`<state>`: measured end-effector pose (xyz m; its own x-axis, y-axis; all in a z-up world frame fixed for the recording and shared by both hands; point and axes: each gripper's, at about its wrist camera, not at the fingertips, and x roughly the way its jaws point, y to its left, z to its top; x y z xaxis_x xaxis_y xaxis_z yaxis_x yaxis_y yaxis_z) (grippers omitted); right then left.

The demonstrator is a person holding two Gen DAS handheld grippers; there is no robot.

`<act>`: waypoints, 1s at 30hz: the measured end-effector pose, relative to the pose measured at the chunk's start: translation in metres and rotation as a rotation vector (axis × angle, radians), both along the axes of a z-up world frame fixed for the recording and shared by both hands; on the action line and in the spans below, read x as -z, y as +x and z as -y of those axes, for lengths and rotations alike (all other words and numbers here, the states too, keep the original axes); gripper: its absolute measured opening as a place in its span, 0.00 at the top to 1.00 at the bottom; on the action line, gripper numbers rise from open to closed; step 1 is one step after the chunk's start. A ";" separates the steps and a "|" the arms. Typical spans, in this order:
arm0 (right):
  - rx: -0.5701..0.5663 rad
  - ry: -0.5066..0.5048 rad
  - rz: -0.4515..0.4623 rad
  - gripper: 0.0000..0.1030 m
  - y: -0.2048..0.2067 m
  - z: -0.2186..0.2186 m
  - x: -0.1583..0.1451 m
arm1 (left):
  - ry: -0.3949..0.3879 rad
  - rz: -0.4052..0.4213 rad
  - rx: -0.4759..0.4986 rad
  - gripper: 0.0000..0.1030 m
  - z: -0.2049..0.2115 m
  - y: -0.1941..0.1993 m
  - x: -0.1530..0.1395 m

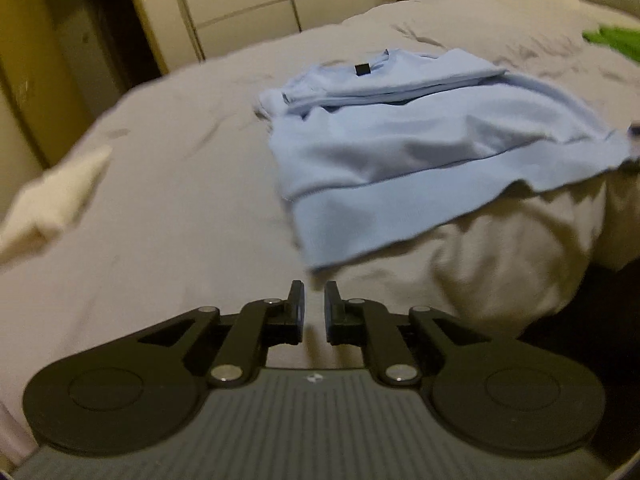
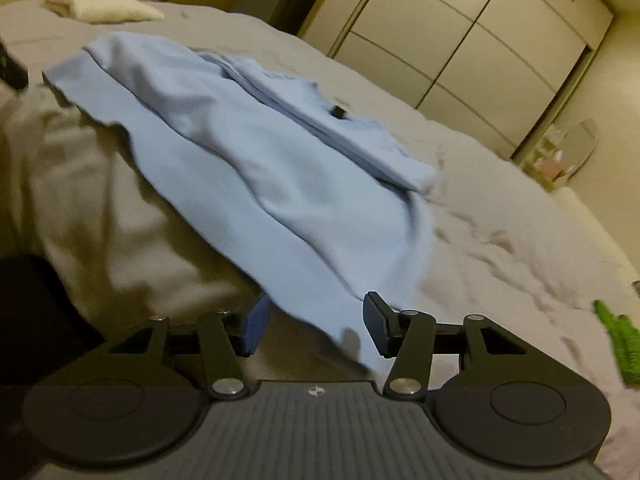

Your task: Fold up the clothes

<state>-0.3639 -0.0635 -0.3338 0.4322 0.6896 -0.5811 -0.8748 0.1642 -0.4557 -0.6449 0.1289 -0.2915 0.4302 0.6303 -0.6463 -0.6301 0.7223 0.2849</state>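
A light blue shirt lies partly folded on the grey bed, its black neck label facing up and its hem hanging over the bed's edge. My left gripper hovers just short of the hem's near corner. Its fingers stand a narrow gap apart with nothing between them. In the right wrist view the shirt runs diagonally, and its lower corner lies between the fingers of my right gripper. That gripper is open and its pads do not press the cloth.
A folded white cloth lies on the bed away from the shirt. A green garment sits at the bed's other side. Pale wardrobe doors stand behind. The bedcover drops to a dark floor.
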 end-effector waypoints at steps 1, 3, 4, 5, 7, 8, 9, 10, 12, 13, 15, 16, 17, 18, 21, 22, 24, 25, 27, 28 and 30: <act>0.007 0.003 0.012 0.50 0.006 0.006 -0.001 | 0.046 -0.025 0.025 0.92 -0.004 -0.001 0.001; 0.025 0.008 0.027 0.50 0.018 0.016 -0.002 | 0.155 -0.088 0.094 0.90 -0.013 0.001 0.005; 0.025 0.006 0.032 0.50 0.023 0.018 -0.002 | 0.212 -0.127 0.140 0.86 -0.017 0.002 0.009; 0.008 -0.001 0.049 0.48 0.027 0.018 -0.001 | 0.268 -0.171 0.192 0.81 -0.020 0.004 0.015; -0.025 -0.014 0.082 0.44 0.035 0.017 0.001 | 0.367 -0.258 0.292 0.80 -0.025 0.009 0.027; -0.041 -0.020 0.099 0.44 0.038 0.016 0.002 | 0.404 -0.284 0.339 0.80 -0.026 0.011 0.031; -0.059 -0.027 0.115 0.44 0.042 0.016 0.003 | 0.433 -0.299 0.386 0.80 -0.026 0.013 0.033; -0.082 -0.035 0.127 0.43 0.043 0.018 0.002 | 0.461 -0.309 0.433 0.77 -0.025 0.014 0.036; -0.124 -0.045 0.134 0.43 0.047 0.022 -0.003 | 0.529 -0.332 0.522 0.69 -0.022 0.013 0.043; -0.137 -0.051 0.134 0.43 0.049 0.024 -0.004 | 0.569 -0.353 0.559 0.67 -0.021 0.012 0.048; -0.162 -0.087 0.132 0.43 0.054 0.028 -0.003 | 0.650 -0.395 0.632 0.67 -0.019 0.009 0.059; -0.174 -0.106 0.134 0.43 0.056 0.029 -0.003 | 0.693 -0.416 0.666 0.67 -0.019 0.007 0.065; -0.184 -0.125 0.143 0.43 0.058 0.030 0.000 | 0.740 -0.436 0.697 0.66 -0.019 0.005 0.070; -0.192 -0.147 0.147 0.43 0.059 0.028 0.003 | 0.785 -0.456 0.727 0.65 -0.020 0.004 0.075; -0.234 -0.216 0.200 0.43 0.058 0.023 0.013 | 0.910 -0.501 0.810 0.59 -0.028 0.000 0.086; -0.250 -0.233 0.224 0.43 0.058 0.023 0.014 | 0.954 -0.514 0.838 0.59 -0.030 -0.001 0.091; -0.279 -0.265 0.270 0.43 0.057 0.021 0.015 | 1.020 -0.530 0.889 0.58 -0.036 0.000 0.102; -0.280 -0.274 0.292 0.43 0.060 0.021 0.016 | 1.043 -0.537 0.912 0.58 -0.039 0.001 0.107; -0.279 -0.294 0.336 0.43 0.064 0.019 0.019 | 1.071 -0.542 0.947 0.58 -0.045 0.004 0.116; -0.274 -0.304 0.359 0.43 0.067 0.018 0.021 | 1.084 -0.544 0.962 0.58 -0.047 0.006 0.120; -0.288 -0.297 0.392 0.43 0.070 0.016 0.027 | 1.115 -0.548 0.991 0.59 -0.051 0.007 0.129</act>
<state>-0.2942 -0.0793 -0.3610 0.4730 0.6429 -0.6025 -0.6216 -0.2411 -0.7453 -0.6377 0.1803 -0.4202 0.8211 0.4975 -0.2798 0.2950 0.0497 0.9542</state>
